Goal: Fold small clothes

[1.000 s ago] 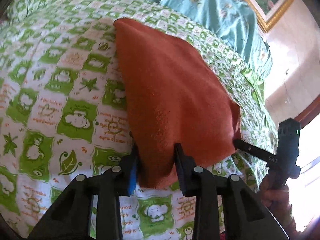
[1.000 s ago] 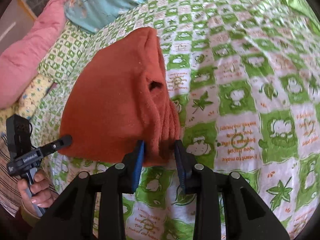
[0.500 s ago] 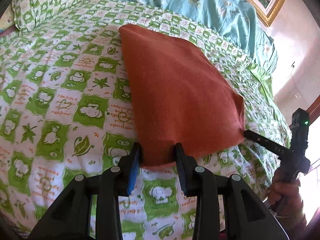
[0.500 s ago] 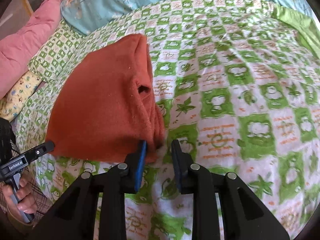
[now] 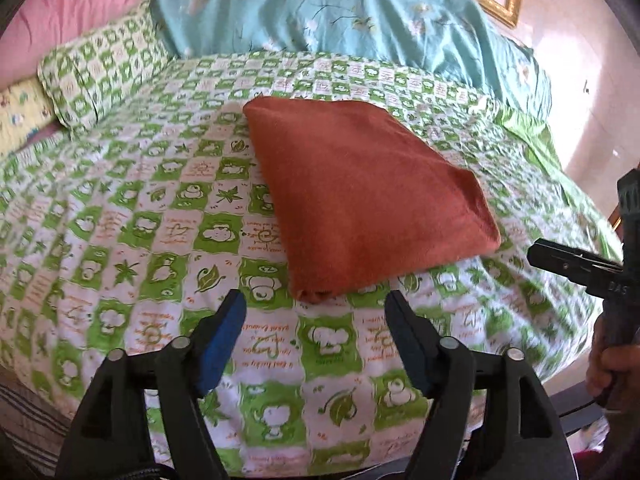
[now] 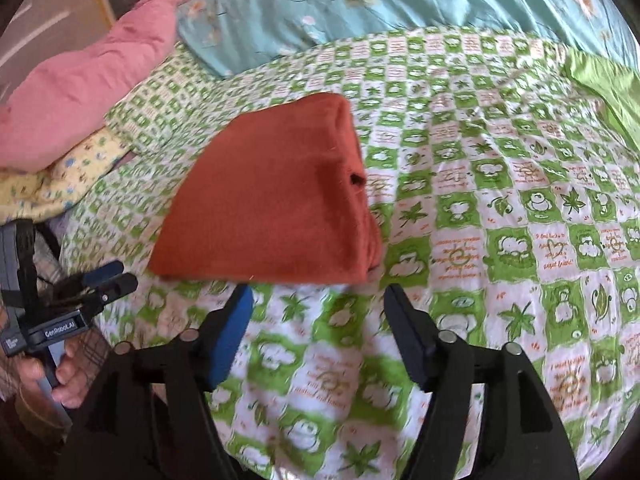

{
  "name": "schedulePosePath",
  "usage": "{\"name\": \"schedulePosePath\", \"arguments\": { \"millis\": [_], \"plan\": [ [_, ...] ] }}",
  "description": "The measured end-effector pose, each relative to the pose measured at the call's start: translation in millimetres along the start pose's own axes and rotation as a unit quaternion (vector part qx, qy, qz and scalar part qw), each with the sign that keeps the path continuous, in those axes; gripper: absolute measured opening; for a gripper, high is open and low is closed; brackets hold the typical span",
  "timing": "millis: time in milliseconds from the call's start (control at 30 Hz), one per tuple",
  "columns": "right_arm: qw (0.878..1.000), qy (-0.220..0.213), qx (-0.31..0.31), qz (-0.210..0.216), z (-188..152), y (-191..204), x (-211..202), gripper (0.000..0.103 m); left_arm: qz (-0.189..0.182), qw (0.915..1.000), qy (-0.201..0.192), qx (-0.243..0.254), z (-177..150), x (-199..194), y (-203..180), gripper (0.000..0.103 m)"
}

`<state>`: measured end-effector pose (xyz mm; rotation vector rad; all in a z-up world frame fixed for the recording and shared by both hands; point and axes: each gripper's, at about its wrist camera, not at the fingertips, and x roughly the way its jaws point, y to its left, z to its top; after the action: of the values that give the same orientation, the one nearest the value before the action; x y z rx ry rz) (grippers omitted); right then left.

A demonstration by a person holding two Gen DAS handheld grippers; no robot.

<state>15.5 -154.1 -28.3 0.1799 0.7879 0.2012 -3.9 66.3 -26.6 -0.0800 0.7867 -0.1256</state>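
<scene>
Rust-orange folded cloth [image 5: 360,196] lies flat on green-checked bed sheet [image 5: 120,216]. Left claw [image 5: 314,312] and right claw [image 6: 318,306] angled down just short of cloth's near edge, jaws opening, nothing between; half second ago both pinched its corners. Pink pillow [image 6: 88,80], teal quilt [image 5: 340,12] behind.
</scene>
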Motion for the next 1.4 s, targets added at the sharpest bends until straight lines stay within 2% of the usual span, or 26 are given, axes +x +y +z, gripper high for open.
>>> {"name": "schedulePosePath", "arguments": {
  "millis": [67,300,567,967,1400],
  "plan": [
    [1.000,-0.005,-0.016,-0.003,-5.9,4.9,-4.0,0.082,0.011,0.9999,-0.002,0.008,-2.4,-3.3,-1.7,0.083],
    [0.999,-0.011,-0.048,-0.013,-15.8,8.9,-11.9,0.100,0.036,0.9992,-0.001,0.016,-1.9,-0.4,0.1,0.086],
    [0.998,0.007,-0.052,-0.018,-7.5,8.1,1.7,0.102,0.069,0.9971,0.014,0.028,6.4,8.9,-2.8,0.093],
    [0.995,0.039,-0.086,-0.024,15.3,21.3,30.7,0.102,0.114,0.9919,0.018,0.052,26.2,19.7,-7.5,0.098],
    [0.994,0.056,-0.094,-0.023,41.3,18.2,46.4,0.102,0.123,0.9902,0.043,0.050,45.9,38.2,-7.3,0.099]
  ]
}}
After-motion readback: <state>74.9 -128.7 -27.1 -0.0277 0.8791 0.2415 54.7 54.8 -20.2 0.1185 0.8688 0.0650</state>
